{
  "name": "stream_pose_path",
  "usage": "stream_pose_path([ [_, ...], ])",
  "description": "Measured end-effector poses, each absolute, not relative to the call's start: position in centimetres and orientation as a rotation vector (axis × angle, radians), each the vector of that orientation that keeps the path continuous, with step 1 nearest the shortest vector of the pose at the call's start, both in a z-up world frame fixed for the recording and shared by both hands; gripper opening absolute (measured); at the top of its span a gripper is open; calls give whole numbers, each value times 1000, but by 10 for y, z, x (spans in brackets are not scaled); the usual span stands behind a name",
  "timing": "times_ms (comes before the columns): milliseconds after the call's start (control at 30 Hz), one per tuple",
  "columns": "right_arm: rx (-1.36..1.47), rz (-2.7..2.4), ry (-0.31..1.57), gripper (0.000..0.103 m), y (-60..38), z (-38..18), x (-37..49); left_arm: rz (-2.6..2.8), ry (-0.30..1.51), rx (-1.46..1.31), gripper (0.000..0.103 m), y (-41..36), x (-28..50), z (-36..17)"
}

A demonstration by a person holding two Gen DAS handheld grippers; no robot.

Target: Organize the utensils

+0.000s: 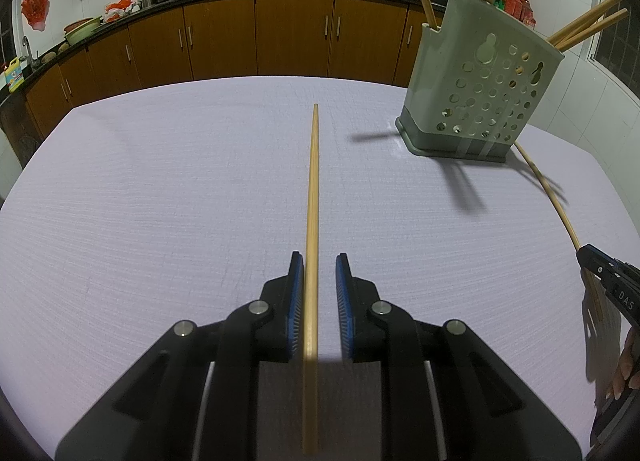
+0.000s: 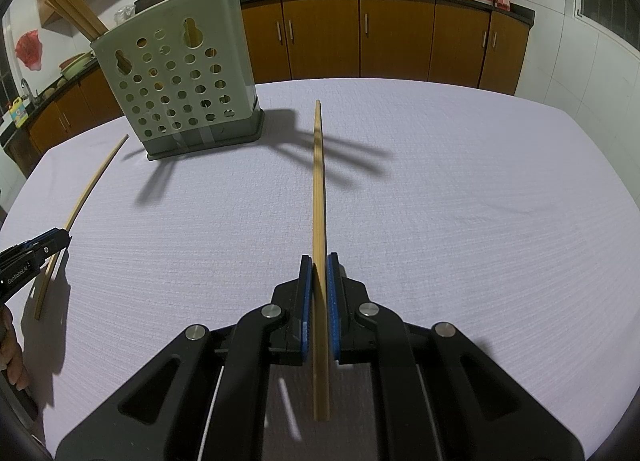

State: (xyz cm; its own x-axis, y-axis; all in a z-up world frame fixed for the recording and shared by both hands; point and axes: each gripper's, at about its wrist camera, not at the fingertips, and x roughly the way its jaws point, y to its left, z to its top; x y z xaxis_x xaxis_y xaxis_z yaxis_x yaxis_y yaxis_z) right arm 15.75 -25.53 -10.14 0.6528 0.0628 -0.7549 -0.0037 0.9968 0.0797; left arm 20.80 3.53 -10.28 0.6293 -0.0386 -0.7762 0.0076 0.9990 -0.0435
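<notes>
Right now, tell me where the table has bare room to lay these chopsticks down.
Free: the wide cloth left of the left hand-held gripper, and the stretch right of the right hand-held gripper. Crowded: around the utensil holder between them, full of chopsticks and casting shadows.

Both claws tilt downward, side by side: the left claw (image 1: 320,261) with blue pads slightly parted, the right claw (image 2: 319,261) with pads pressed nearly together; fingertips (image 1: 624,375) visible behind.
</notes>
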Motion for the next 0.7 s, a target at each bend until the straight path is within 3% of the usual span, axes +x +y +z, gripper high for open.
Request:
stream_pose_path([
  [700, 124, 57, 858, 8, -261, -102, 154, -30, 890, 8, 16, 33, 197, -105],
])
